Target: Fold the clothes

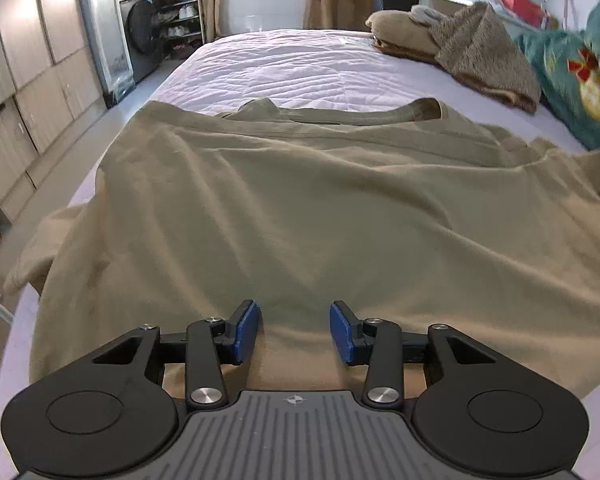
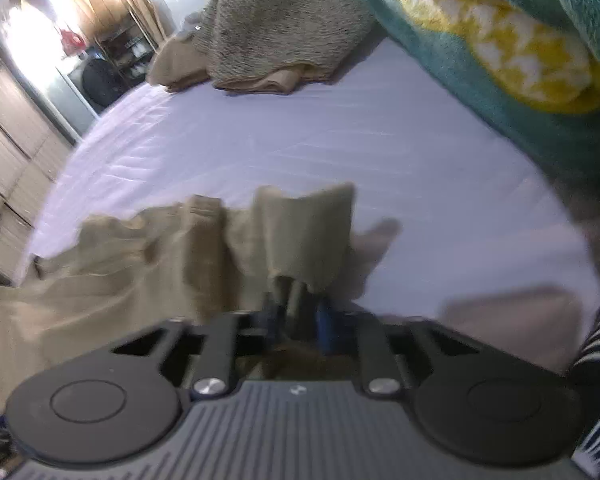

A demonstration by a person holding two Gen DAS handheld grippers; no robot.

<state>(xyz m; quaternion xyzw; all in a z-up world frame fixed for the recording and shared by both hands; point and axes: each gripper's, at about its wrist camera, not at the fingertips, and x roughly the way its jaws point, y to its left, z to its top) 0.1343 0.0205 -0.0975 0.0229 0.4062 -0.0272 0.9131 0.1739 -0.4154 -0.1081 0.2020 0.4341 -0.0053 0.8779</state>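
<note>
A: Hovering over shirt hem — left gripper [image 1: 295, 330], fingers spread, nothing between them. Olive shirt [image 1: 320, 208] flat on bed [image 1: 292, 68], collar at 12 o'clock.

B: Right gripper [image 2: 300, 312] clenched on shirt's bunched edge, lifted.

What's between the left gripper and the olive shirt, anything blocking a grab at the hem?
Nothing visible. The left gripper is open right over the olive shirt, only cloth showing between its blue pads. The right gripper is shut on the shirt's right-side fabric. The brown blanket lies far up the bed.
</note>
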